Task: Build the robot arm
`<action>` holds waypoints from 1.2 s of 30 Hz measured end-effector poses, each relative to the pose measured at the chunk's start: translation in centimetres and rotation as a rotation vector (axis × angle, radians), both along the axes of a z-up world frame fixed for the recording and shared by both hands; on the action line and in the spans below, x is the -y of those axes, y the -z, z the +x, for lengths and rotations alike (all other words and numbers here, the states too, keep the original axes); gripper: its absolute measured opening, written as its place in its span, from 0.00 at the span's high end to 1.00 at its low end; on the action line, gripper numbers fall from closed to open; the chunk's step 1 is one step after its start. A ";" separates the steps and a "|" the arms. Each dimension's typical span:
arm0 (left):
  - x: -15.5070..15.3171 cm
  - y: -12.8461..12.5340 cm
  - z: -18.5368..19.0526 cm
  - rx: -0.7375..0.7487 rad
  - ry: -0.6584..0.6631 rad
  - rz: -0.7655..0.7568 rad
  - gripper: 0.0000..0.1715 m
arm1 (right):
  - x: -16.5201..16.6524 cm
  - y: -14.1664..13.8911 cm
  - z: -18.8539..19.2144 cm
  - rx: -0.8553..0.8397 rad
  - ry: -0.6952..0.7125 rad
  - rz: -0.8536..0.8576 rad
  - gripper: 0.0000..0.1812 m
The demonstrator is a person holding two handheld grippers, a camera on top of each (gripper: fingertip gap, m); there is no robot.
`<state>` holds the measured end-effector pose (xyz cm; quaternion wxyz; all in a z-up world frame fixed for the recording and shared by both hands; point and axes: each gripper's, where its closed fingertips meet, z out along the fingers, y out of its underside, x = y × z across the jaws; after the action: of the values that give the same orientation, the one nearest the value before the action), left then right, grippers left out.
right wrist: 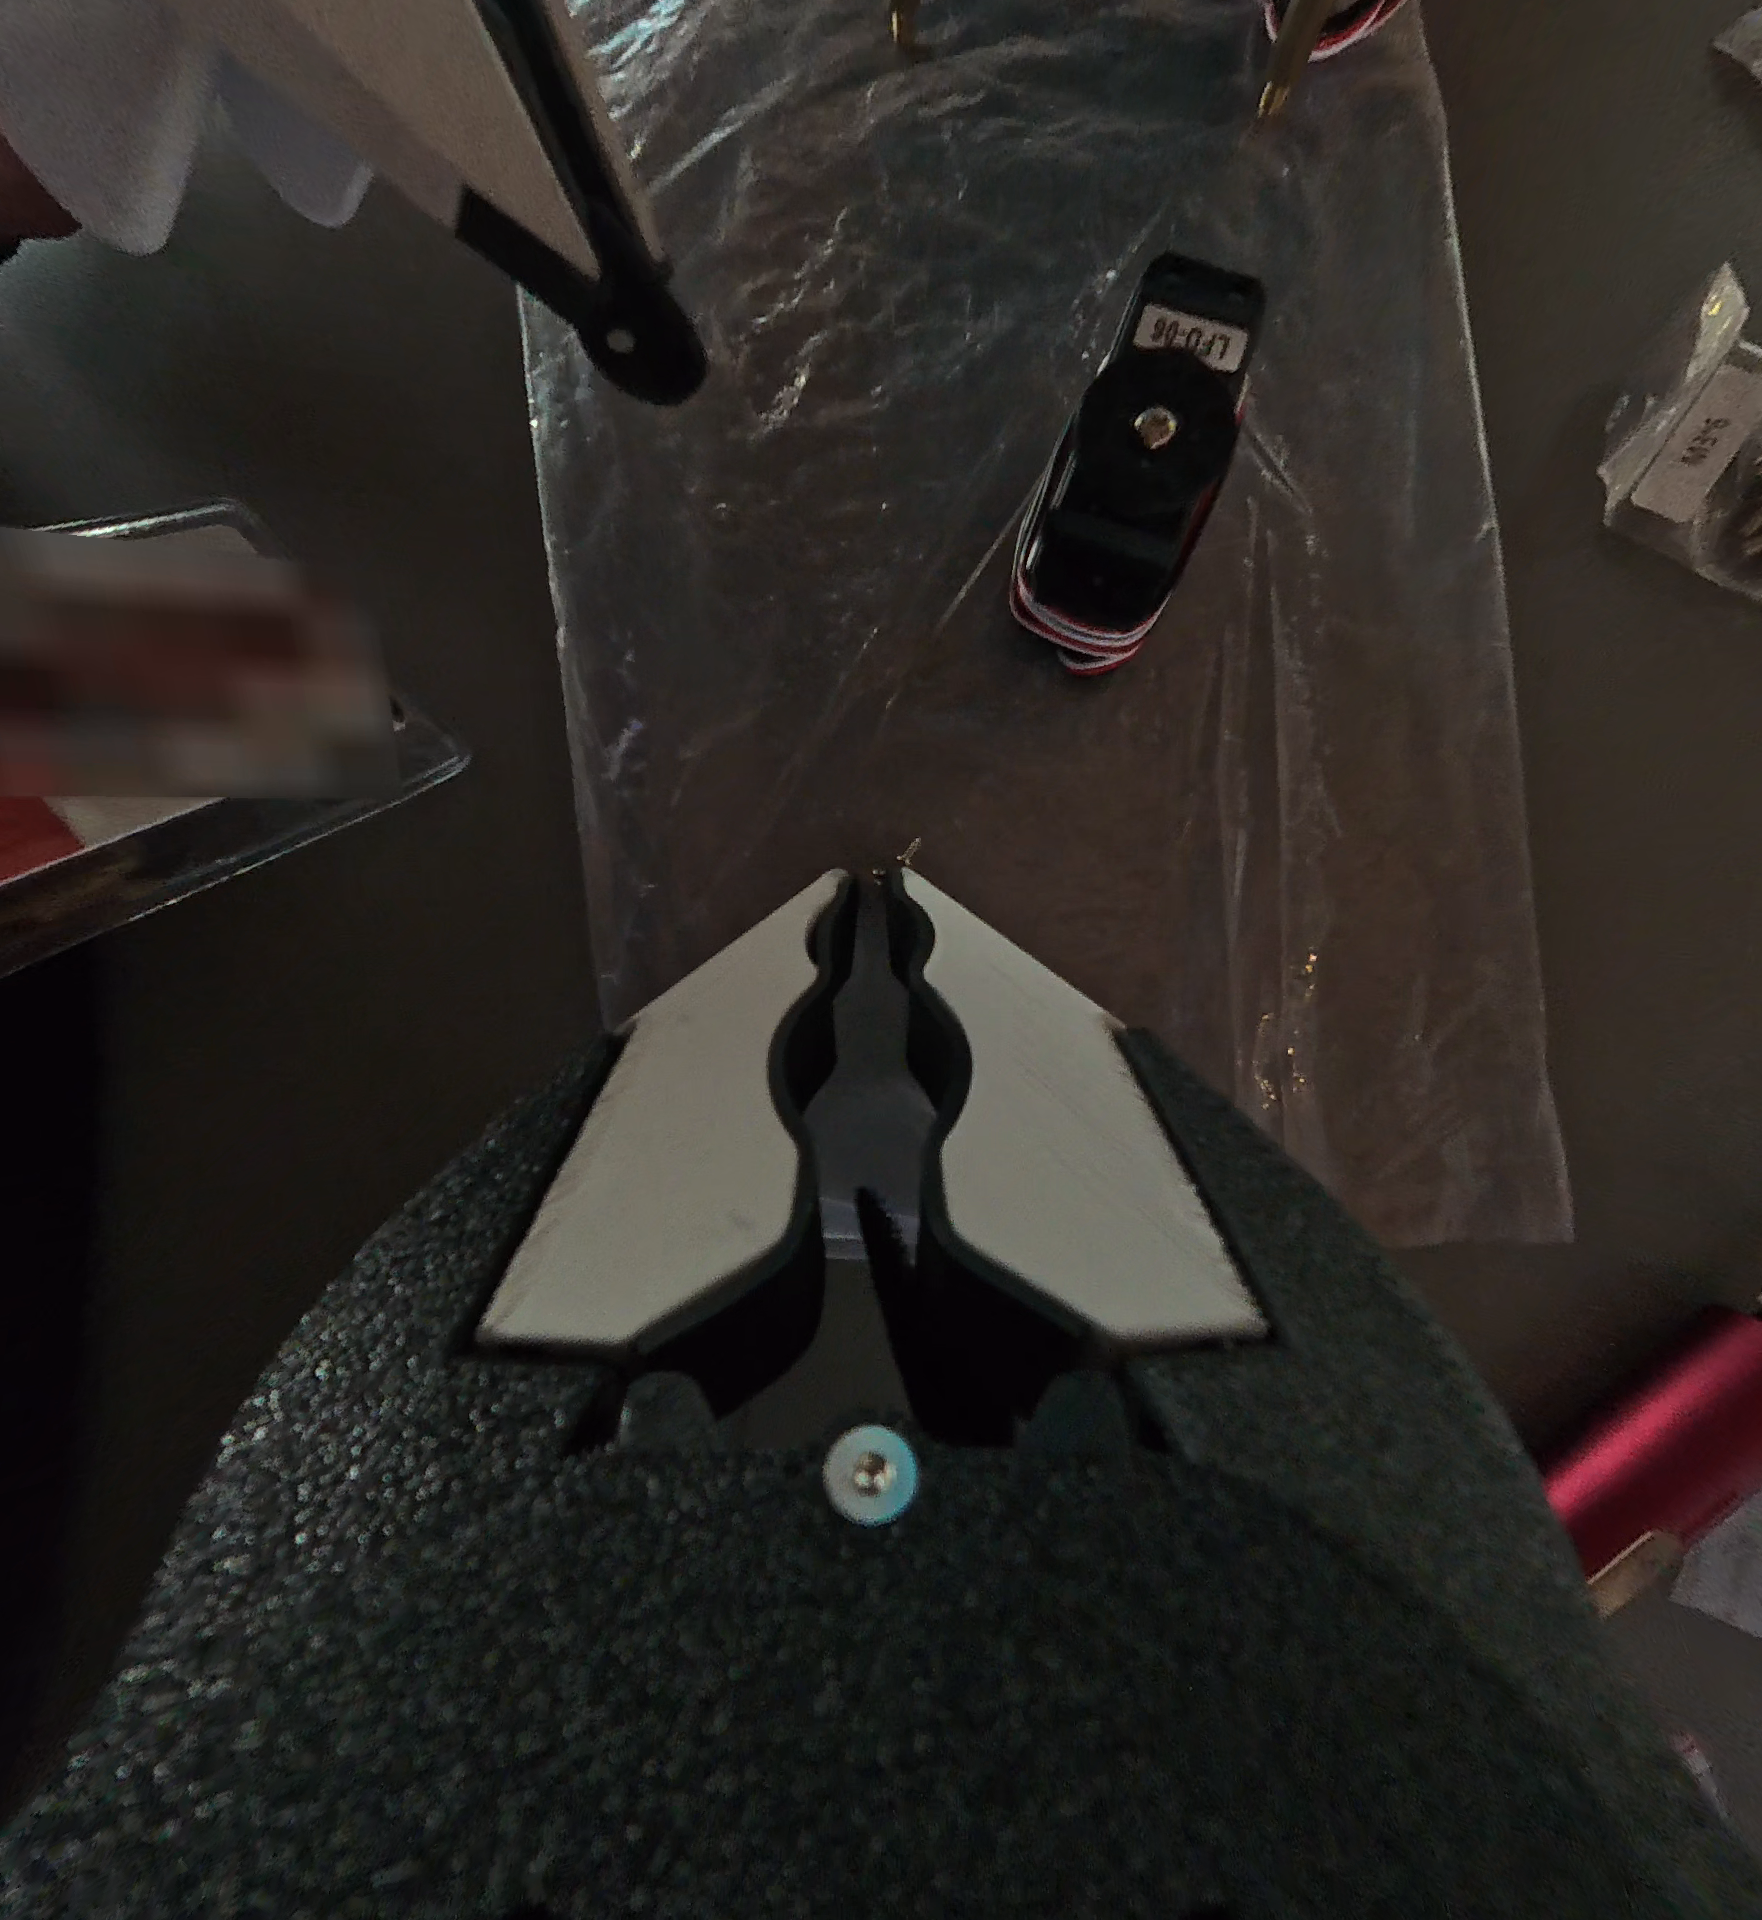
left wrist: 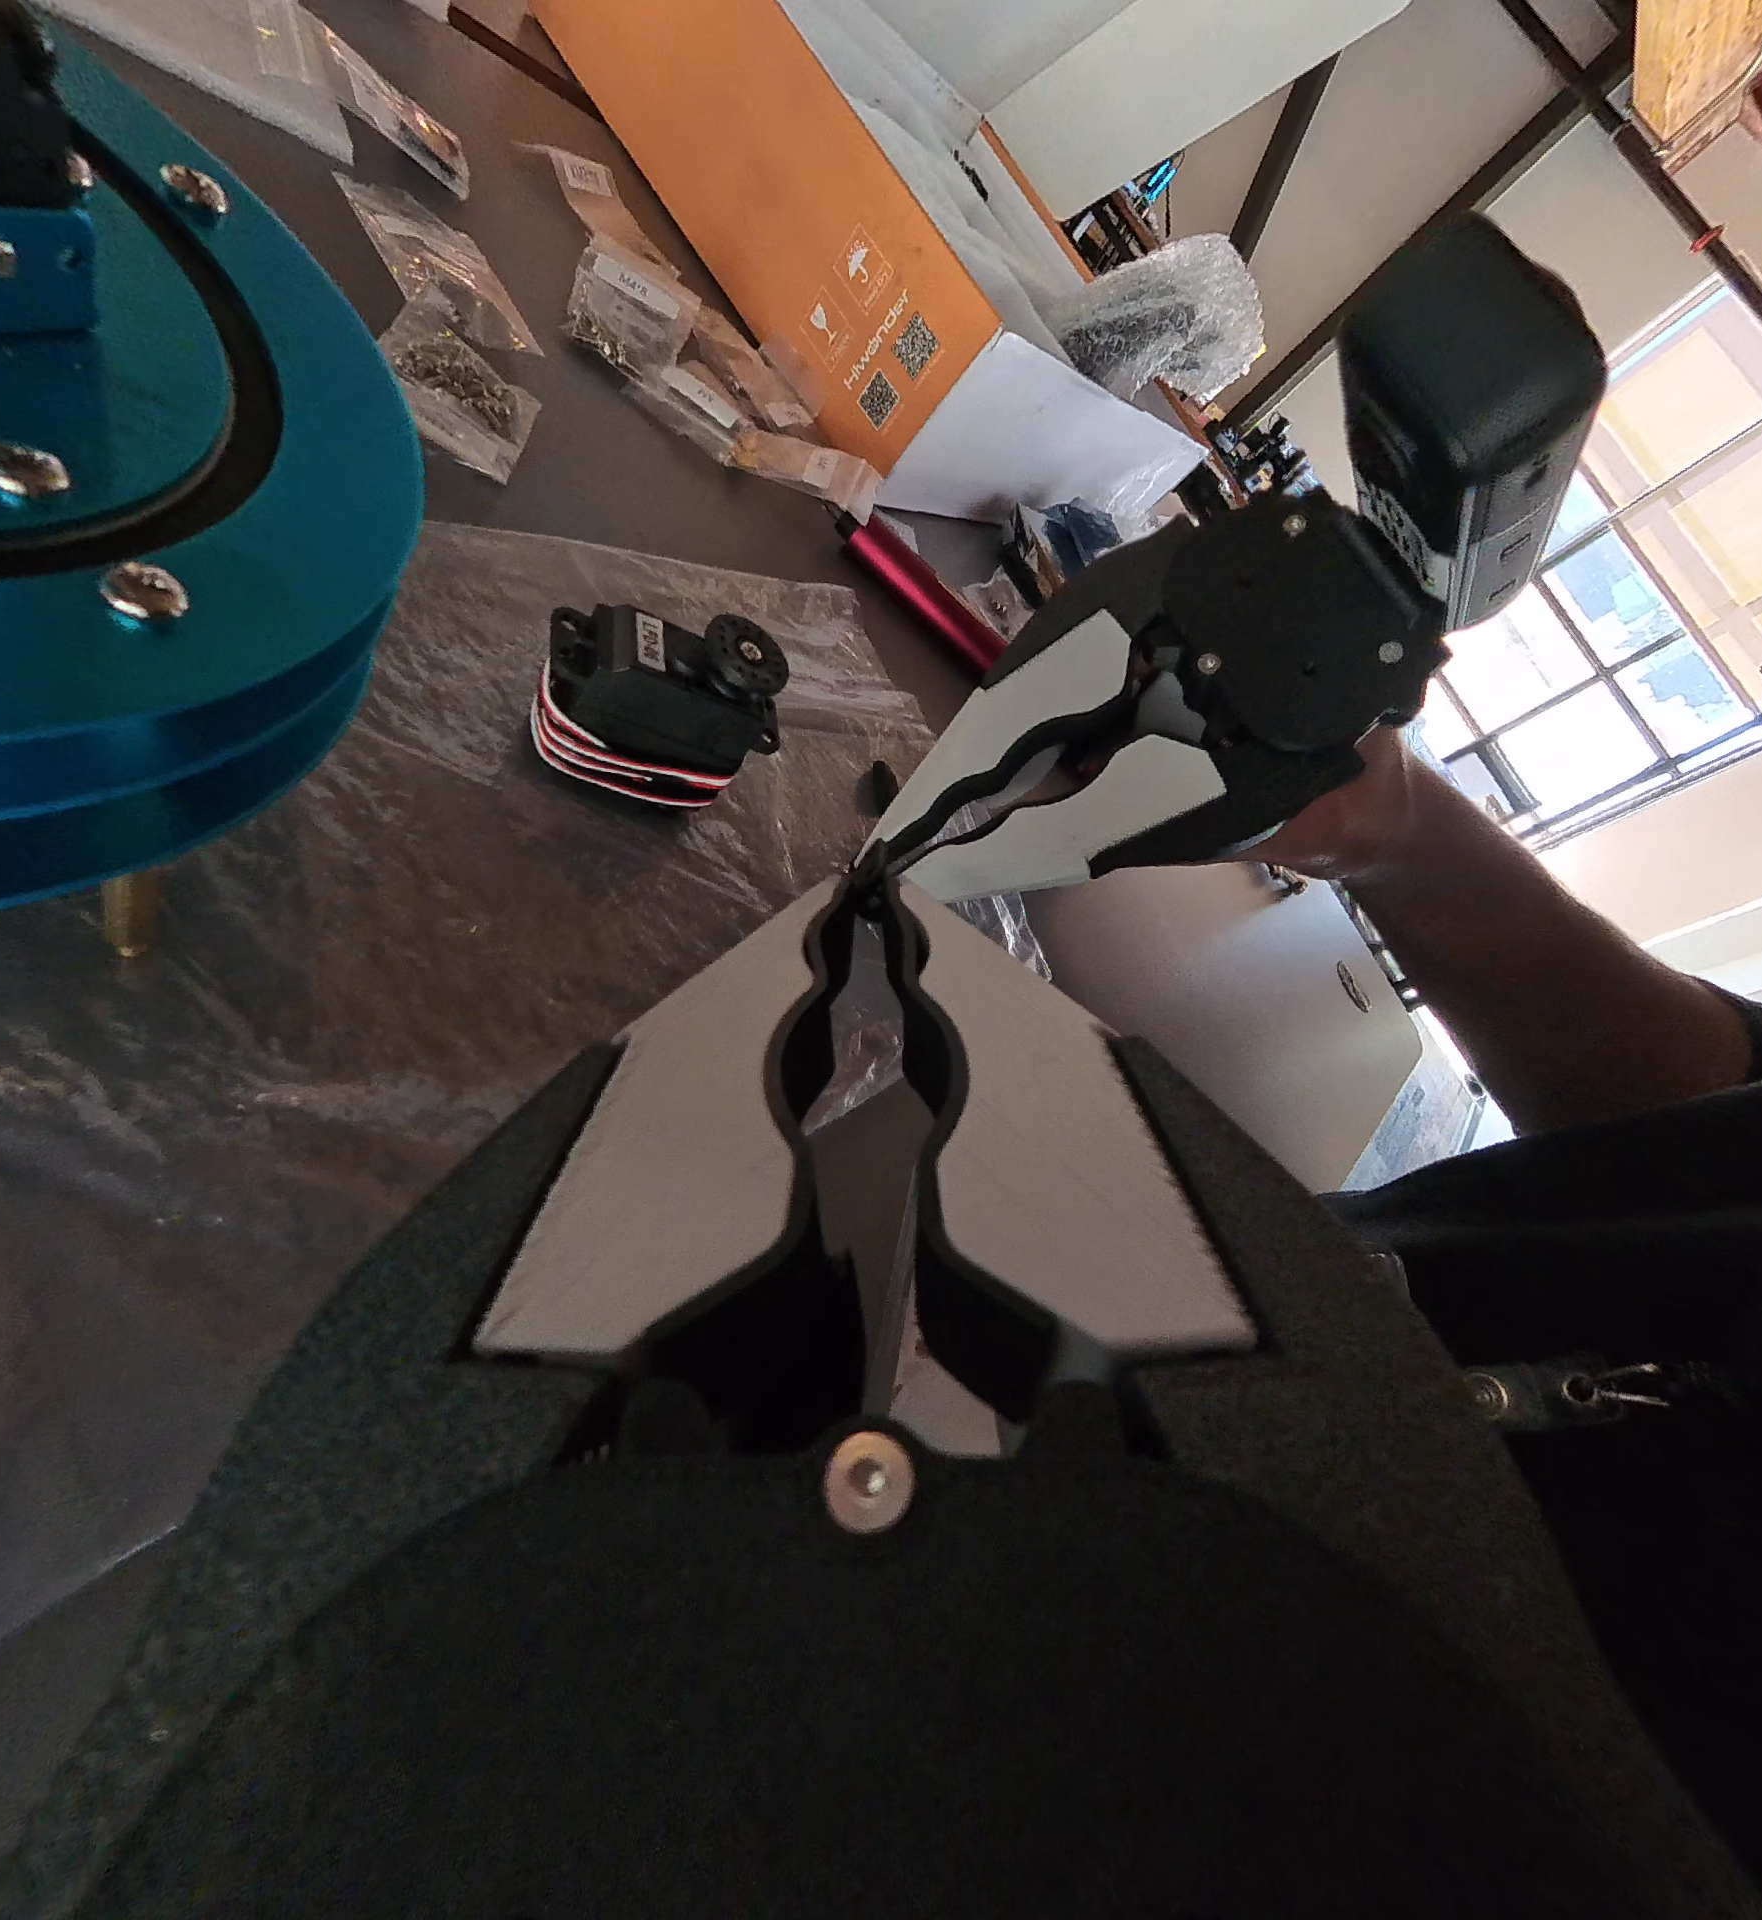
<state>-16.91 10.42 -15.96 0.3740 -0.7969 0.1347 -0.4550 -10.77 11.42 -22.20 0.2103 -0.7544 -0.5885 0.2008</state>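
Left tool [left wrist: 869, 883]: speckled black body, silver-grey fingers edged in wavy black. Right tool [right wrist: 882, 878]: same scheme. Servo [left wrist: 664, 691]: black case, white label, red-white-black striped lead wound round it. Round base plate [left wrist: 233, 499]: metallic blue, silver screws, brass standoff [left wrist: 132, 914]. Plastic sheet [right wrist: 1272, 831]: clear, crinkled. Surface [left wrist: 586, 520]: dark grey-brown. Carton [left wrist: 783, 208]: orange and white. Cylinder [left wrist: 913, 592]: magenta-red.

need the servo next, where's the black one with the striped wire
The black servo lies on the clear plastic sheet, right of the blue base in the left wrist view, ahead and right of the right gripper in its own view.
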 end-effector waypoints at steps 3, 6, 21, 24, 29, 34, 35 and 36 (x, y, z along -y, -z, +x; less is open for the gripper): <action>0.1 0.1 0.0 -0.001 0.002 -0.001 0.98 | 0.0 0.0 0.0 0.024 -0.008 0.002 0.97; 0.1 0.1 0.0 0.002 0.001 -0.002 0.98 | 0.0 0.0 0.0 0.040 0.003 -0.018 0.97; 0.3 0.5 0.0 -0.003 0.004 -0.010 0.98 | 0.4 -0.1 0.1 0.006 0.045 -0.076 1.00; 0.1 0.6 0.0 0.000 0.001 -0.015 0.98 | 0.7 -0.7 -0.2 -0.075 0.070 -0.134 1.00; 0.1 0.3 0.3 0.020 0.007 0.005 0.98 | 0.9 -3.2 -1.1 -0.273 0.115 -0.263 1.00; 0.1 -1.8 0.7 0.076 0.014 0.122 0.98 | 2.1 -8.2 -3.6 -0.570 0.141 -0.515 1.00; 0.2 -2.3 0.8 0.085 0.015 0.147 0.98 | 2.2 -9.0 -4.0 -0.620 0.155 -0.568 1.00; 0.3 -2.7 0.8 0.097 0.018 0.169 0.98 | 2.2 -9.7 -4.4 -0.665 0.169 -0.619 1.00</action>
<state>-16.09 10.14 -13.22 0.4421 -0.7381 0.1615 -0.4834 -15.12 9.24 -12.53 0.1681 -0.7216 -0.3379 0.5804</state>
